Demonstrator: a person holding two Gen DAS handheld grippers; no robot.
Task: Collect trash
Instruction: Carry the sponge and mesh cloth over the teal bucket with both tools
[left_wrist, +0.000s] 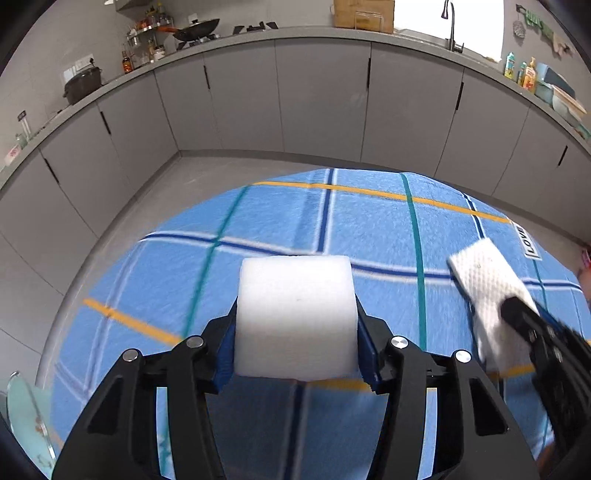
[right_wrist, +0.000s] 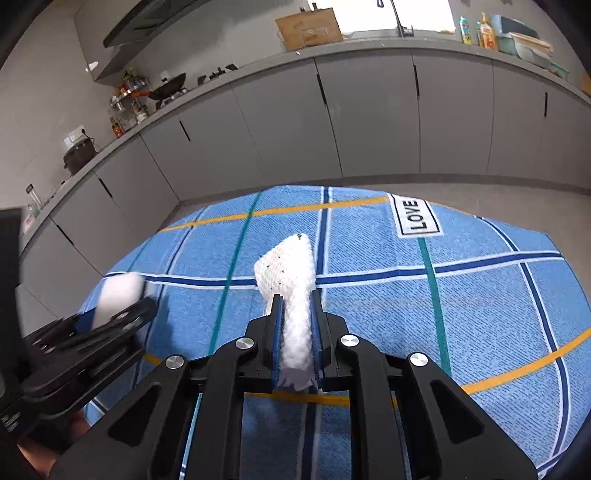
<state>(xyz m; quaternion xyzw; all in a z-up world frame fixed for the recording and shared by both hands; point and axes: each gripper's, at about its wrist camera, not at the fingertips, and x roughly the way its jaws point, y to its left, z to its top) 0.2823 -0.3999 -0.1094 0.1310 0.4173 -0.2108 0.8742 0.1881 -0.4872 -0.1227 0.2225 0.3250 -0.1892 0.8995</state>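
1. Trash here is two pieces: a white foam block at lower centre of the left wrist view, and a crumpled tissue at centre of the right wrist view.
2. Left gripper is clamped on the foam block, its blue pads pressing both sides.
3. Right gripper is nearly closed, pinching the tissue, which sticks out past the fingertips with dark specks on it.
4. Both pieces hang above the blue checked cloth, neither touching it as far as I can judge.
5. No bin shows in either view, so the drop point cannot be told.
6. Likely step: carry both to a bin. Keep the grip steady; the tissue is limp and could slip, and the foam looks light and squashy.
7. Keep the grippers apart, since they sit near each other.
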